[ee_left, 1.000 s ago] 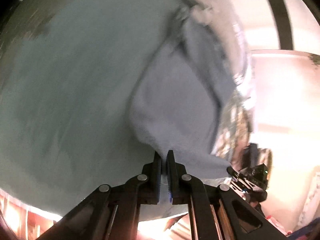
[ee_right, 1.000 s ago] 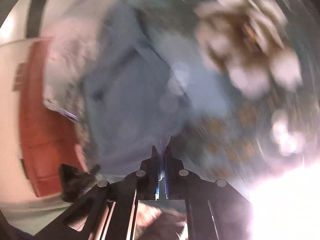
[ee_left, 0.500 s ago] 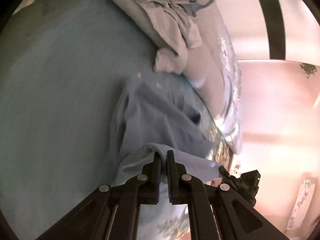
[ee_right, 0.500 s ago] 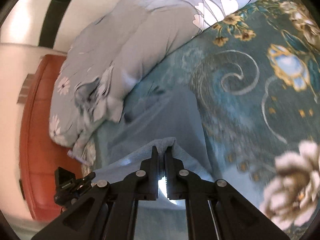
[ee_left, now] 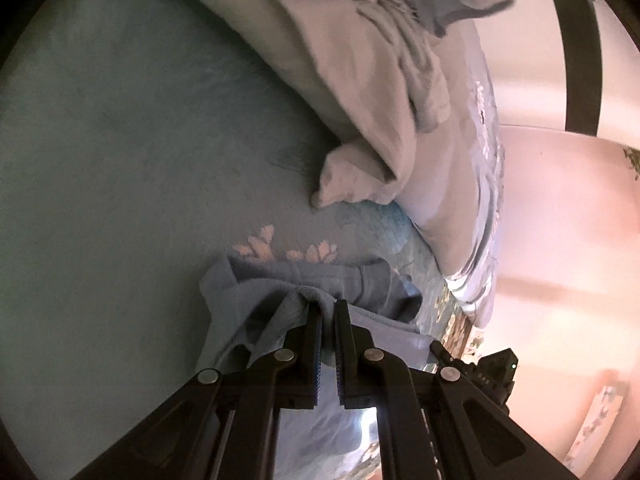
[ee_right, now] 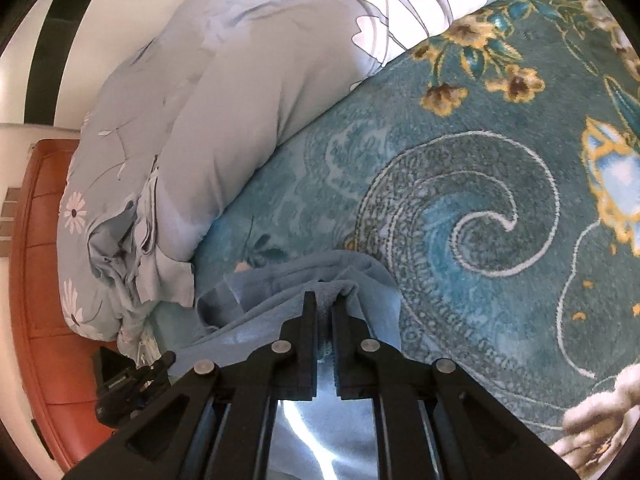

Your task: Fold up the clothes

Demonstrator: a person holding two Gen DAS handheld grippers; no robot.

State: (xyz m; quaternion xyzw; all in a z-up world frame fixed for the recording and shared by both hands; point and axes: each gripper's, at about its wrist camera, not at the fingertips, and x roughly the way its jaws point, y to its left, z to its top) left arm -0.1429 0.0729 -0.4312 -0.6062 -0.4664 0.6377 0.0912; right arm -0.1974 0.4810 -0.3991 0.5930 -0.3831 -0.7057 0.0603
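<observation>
A blue-grey garment (ee_left: 280,280) lies on the teal bedspread, its near edge lifted and folded over toward the far edge. My left gripper (ee_left: 328,304) is shut on one part of that edge. My right gripper (ee_right: 324,296) is shut on another part of the same garment (ee_right: 288,276). Both grippers hold the cloth low over the bed. The right gripper also shows at the lower right of the left wrist view (ee_left: 476,372), and the left gripper at the lower left of the right wrist view (ee_right: 132,380).
A grey floral duvet (ee_right: 224,120) is bunched along the far side of the bed, with pale crumpled clothes (ee_left: 400,60) on top. The teal floral bedspread (ee_right: 480,200) spreads to the right. An orange-brown headboard (ee_right: 36,280) is at the left.
Both grippers have carried the held garment edge forward and down toward the duvet, so the cloth has gone from hanging spread out to lying doubled over on the bed.
</observation>
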